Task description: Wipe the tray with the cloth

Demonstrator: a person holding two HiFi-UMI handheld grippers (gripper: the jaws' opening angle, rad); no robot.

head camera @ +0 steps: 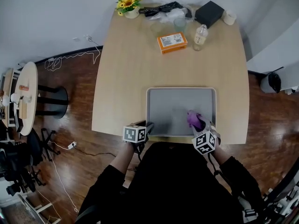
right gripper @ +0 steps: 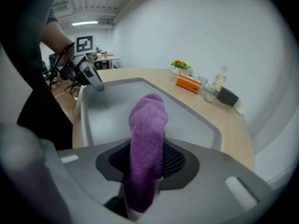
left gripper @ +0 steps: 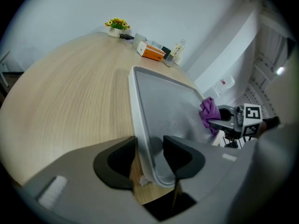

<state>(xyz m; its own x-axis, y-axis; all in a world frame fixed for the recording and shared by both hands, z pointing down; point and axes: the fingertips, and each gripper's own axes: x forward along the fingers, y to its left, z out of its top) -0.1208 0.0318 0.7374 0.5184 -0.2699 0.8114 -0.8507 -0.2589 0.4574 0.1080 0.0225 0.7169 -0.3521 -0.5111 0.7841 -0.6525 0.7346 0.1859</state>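
Purple cloth [right gripper: 147, 143] stood pinched in right hand-held gripper [right gripper: 148, 164], jaws clenched on it, over near-right part of tray [head camera: 163, 106]. Left hand-held gripper [left gripper: 150, 160] clamped tray's near-left rim. Only its own view showed this; marker cube hid jaws in head view. Tray lay at worktop [head camera: 126, 78] near edge, with orange box [head camera: 172, 42] and bottle [head camera: 200, 35] at far end.

A pale wooden table [head camera: 126, 78] carries a grey tray [head camera: 168, 107] at its near edge. Along the far edge stand a pot of yellow flowers [head camera: 130, 6], a black box [head camera: 209, 13] and a white roll [head camera: 229, 17], with an orange box [head camera: 172, 42] and a small bottle [head camera: 200, 36] just before them.
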